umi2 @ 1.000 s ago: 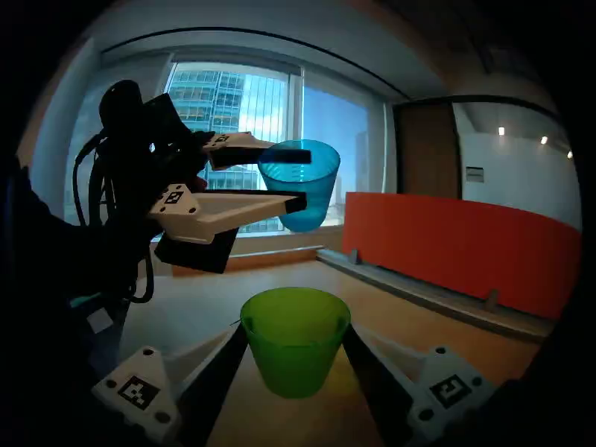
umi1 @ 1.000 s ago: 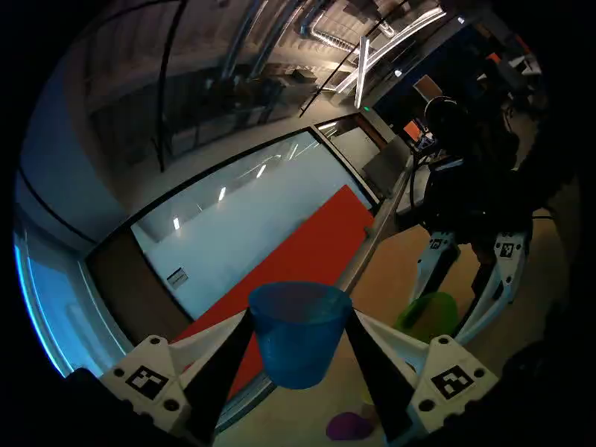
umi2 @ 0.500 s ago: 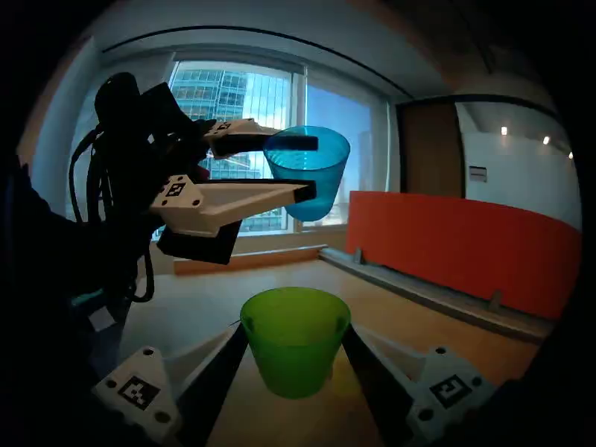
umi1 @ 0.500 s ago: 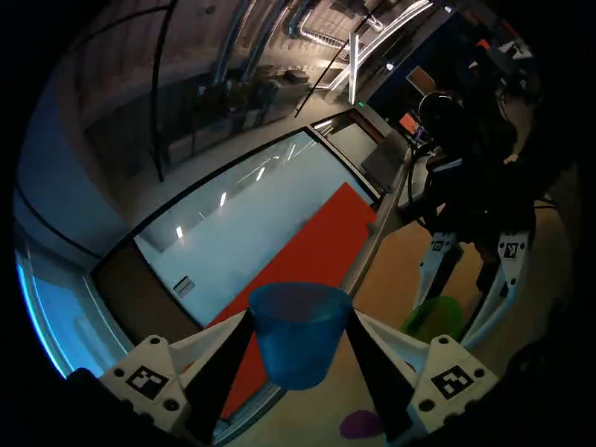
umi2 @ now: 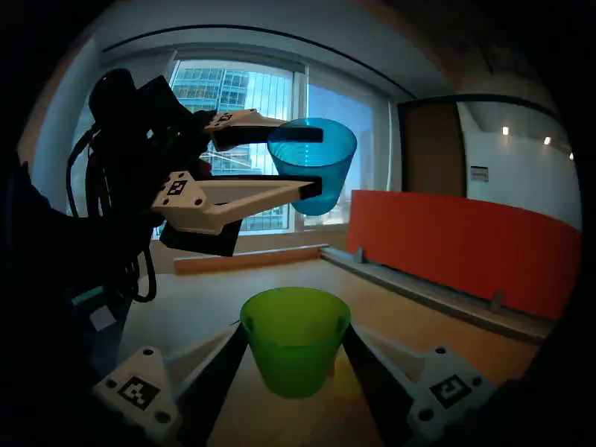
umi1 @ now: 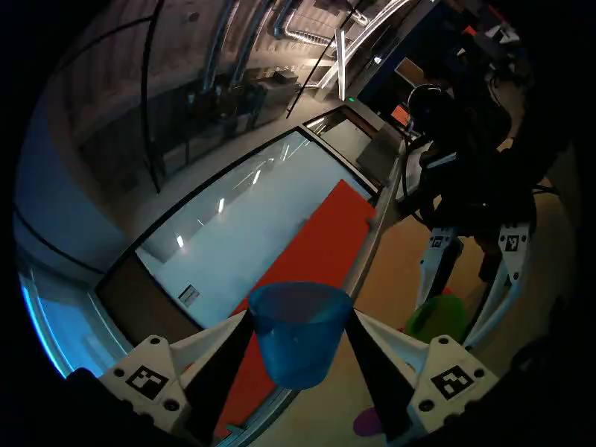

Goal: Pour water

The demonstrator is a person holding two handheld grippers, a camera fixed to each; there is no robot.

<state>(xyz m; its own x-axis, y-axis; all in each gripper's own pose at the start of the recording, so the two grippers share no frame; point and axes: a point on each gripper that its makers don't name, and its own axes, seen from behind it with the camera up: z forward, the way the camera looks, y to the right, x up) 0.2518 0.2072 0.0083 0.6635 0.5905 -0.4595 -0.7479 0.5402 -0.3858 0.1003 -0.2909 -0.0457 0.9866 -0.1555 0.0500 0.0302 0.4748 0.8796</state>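
Room: you are working over a pale wooden tabletop (umi2: 216,294) in front of tall windows (umi2: 223,97) that look out on high-rise buildings. A long orange partition (umi2: 462,246) runs along the table's far right side.
Ceiling: the left gripper view is rolled over and takes in pipes and strip lights (umi1: 340,56) overhead.
Left gripper (umi2: 316,160): in the right gripper view you hold it up in the air at the upper left, its fingers pointing right. Both fingers are clamped on the blue cup's wall, one on each side.
Blue cup (umi2: 313,167): translucent plastic, raised in front of the window, higher than the green cup and beyond it. Its rim is up and it leans only slightly. You cannot tell from either view whether it holds water.
Right gripper (umi2: 296,335): low over the table, with both fingers pressed against the sides of the green cup.
Green cup (umi2: 296,346): upright between the right gripper's fingers, its mouth open upward. The left gripper view shows it to the lower right of the blue cup, well apart from it.
Purple object (umi1: 366,422): small and rounded, lying on the table at the bottom of the left gripper view; too little of it shows to name it.
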